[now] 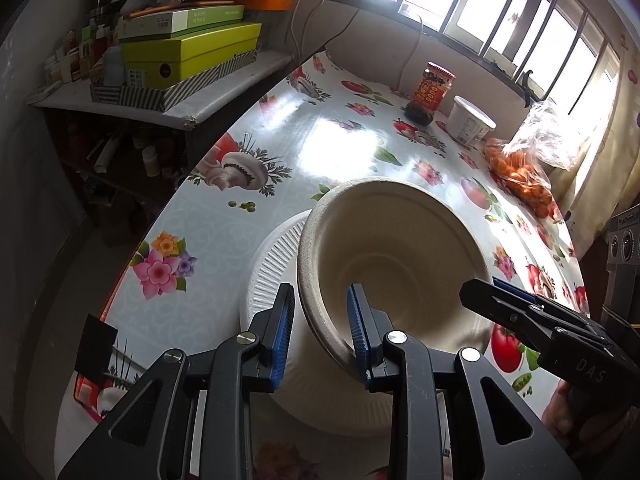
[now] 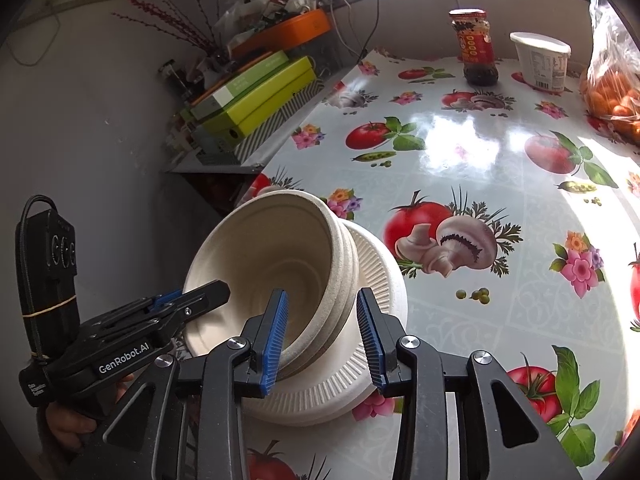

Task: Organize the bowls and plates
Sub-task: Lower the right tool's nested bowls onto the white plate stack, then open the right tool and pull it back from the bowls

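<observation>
left wrist view: a stack of beige paper bowls (image 1: 394, 256) sits tilted on a stack of white ribbed paper plates (image 1: 268, 276) near the desk's (image 1: 248, 112) near edge, on a glossy cloth printed with tomatoes, mushrooms and flowers. the left claw (image 1: 320, 334) straddles the near rim of the bowls, one blue pad inside the bowl and touching the rim, the other outside it with a gap showing, so the jaws stand partly open around the rim and whether they pinch it cannot be told. the right claw (image 1: 480, 292) comes in from the right, its tip at the bowls' far rim. toward the desk's far edge stand a red-labelled jar (image 1: 430, 94) and a white tub (image 1: 470, 120), with a bag of oranges (image 1: 520, 176) at the right edge.

right wrist view: the bowls (image 2: 276, 264) lean toward the left claw (image 2: 200, 296), which meets their rim from the left. the right claw (image 2: 322, 336) is partly open around the bowls' side wall: its left pad lies inside against the rim, its right pad stands clear of the stack, over the plates (image 2: 376, 272) beneath. the jar (image 2: 478, 48), tub (image 2: 542, 60) and oranges (image 2: 612, 100) line the desk's far edge and right corner.
</observation>
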The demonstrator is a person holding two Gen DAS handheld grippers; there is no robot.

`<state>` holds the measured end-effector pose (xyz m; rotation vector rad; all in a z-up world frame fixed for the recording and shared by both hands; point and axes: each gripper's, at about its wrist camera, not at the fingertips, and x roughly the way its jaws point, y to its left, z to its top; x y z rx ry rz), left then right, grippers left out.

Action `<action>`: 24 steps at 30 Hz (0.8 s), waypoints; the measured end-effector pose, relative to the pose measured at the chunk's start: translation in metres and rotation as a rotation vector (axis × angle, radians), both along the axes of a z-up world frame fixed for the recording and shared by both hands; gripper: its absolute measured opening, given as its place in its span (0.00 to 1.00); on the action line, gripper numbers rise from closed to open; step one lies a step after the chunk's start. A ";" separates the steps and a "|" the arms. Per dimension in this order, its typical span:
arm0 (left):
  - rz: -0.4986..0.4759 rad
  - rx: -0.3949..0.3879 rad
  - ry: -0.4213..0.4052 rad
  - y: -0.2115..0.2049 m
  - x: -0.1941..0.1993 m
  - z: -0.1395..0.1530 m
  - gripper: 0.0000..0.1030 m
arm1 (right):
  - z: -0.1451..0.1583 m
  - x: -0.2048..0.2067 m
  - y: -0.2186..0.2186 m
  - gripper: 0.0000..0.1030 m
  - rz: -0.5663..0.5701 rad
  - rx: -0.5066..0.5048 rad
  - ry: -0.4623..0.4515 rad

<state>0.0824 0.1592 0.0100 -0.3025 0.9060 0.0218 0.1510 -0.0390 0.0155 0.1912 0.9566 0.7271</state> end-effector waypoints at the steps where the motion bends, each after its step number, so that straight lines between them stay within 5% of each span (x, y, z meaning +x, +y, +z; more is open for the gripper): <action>1: -0.002 0.001 0.002 -0.001 0.000 0.000 0.28 | 0.000 0.000 0.000 0.36 -0.001 0.000 -0.001; 24: 0.017 0.033 -0.033 -0.006 -0.012 0.013 0.44 | 0.007 -0.009 -0.012 0.47 -0.023 0.010 -0.037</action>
